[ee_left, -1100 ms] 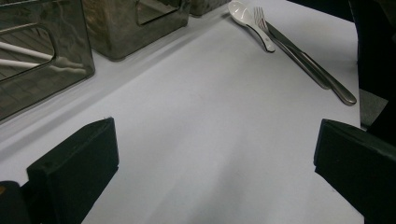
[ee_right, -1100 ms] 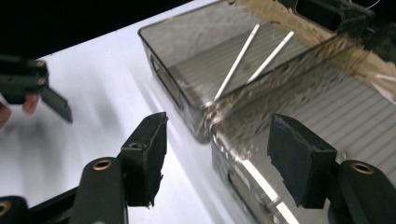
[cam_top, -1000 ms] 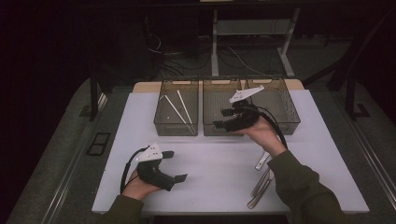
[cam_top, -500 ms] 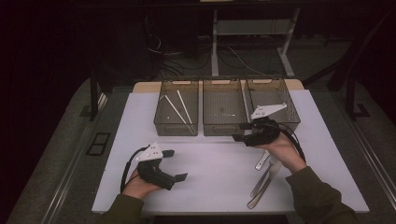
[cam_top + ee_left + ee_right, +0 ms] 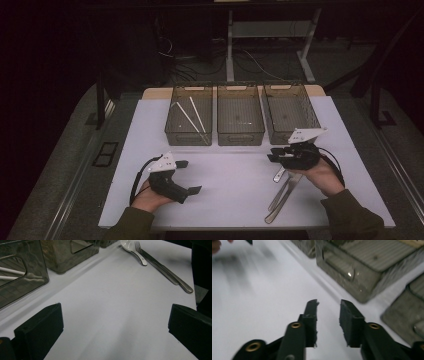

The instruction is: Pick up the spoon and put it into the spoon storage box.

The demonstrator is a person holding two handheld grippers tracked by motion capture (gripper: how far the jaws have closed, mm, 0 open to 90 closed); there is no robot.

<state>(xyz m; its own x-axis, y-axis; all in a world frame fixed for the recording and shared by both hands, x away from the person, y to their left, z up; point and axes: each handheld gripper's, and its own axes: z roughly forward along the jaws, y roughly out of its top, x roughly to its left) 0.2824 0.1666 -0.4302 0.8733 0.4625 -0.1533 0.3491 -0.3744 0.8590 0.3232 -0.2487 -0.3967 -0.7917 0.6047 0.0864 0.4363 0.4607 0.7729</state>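
My right gripper [image 5: 271, 154] hovers low over the white table, just past the top of a small pile of cutlery. The pile holds a white spoon [image 5: 278, 175] and a fork and knife [image 5: 281, 198] lying side by side. In the right gripper view my right gripper [image 5: 329, 305] has a narrow gap between its jaws and nothing in it. My left gripper [image 5: 189, 176] rests at the front left, open wide. The left gripper view has my left gripper [image 5: 115, 317] with bare table between the jaws, and the spoon [image 5: 132, 248], fork [image 5: 155, 261] and knife [image 5: 176, 281] farther off.
Three translucent bins stand in a row at the back: the left bin [image 5: 175, 122] holds two white sticks [image 5: 190, 117], with the middle bin [image 5: 240, 135] and the right bin [image 5: 310, 112] beside it. The middle bin's front wall [image 5: 352, 270] is close ahead of my right gripper.
My right gripper has drawn back from above the bins toward the person and come down over the table by the cutlery. The left gripper has stayed put.
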